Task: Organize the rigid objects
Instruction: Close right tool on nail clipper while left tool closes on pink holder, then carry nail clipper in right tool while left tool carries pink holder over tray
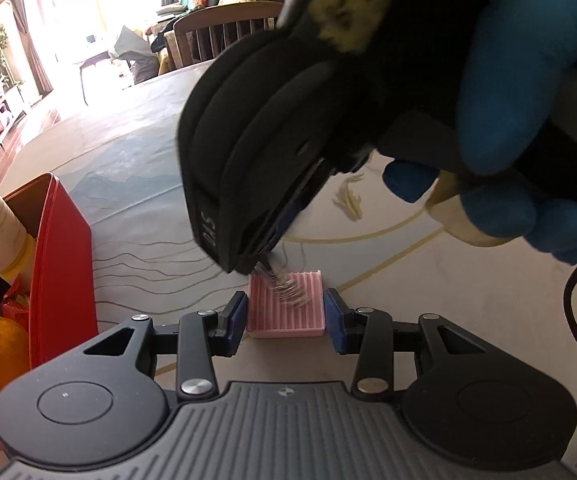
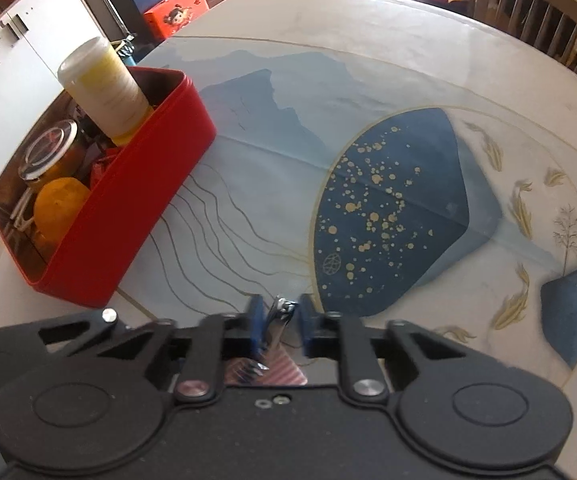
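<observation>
1 red bin (image 2: 136, 216) at the left holds 1 pale tube (image 2: 102, 88), 1 jar (image 2: 50, 152) and 1 orange (image 2: 60, 204). The left gripper (image 1: 286, 316) clamps 1 pink ridged box (image 1: 286, 308) on the table (image 2: 272, 200). The right gripper (image 2: 280, 320) pinches 1 metal nail clipper (image 2: 282, 314) over that box.

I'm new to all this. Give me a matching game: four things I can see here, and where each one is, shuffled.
Things:
1. pink ridged block
2. orange fruit
3. metal clipper
4. wooden chair

Places:
A. inside the red box
B. beyond the far edge of the table
C. between the pads of the left hand-held gripper
D. pinched in the right hand-held gripper

Pairs: 1-C, 2-A, 3-D, 4-B
</observation>
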The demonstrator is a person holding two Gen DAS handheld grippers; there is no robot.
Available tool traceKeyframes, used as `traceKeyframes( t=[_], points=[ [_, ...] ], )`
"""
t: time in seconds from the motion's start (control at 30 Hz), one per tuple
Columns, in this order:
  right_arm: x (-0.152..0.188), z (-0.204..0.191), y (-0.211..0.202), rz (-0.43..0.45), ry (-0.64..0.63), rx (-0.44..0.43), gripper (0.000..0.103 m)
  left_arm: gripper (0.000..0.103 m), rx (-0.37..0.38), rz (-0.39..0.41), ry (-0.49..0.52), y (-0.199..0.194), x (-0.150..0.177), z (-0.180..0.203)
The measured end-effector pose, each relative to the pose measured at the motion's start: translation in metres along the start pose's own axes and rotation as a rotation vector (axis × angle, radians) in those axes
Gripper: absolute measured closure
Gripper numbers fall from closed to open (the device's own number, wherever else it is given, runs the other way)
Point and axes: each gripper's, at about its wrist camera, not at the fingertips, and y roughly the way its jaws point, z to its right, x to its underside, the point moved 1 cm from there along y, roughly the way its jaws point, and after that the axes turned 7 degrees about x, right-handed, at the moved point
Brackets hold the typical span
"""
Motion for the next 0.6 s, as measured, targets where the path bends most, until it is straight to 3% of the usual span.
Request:
traceKeyframes(
  t=[0.4, 0.6],
  points=[
    [0.009, 0.014, -0.023, 0.055, 0.065, -0.019, 0.093, 0.063, 0.006, -0.008, -0.014, -0.001, 0.005, -0.009],
    [0.023, 0.031, -0.041, 0.09, 0.131, -0.024, 0.093, 0.063, -0.013, -0.023, -0.071, -0.002, 0.006, -0.024]
  ],
)
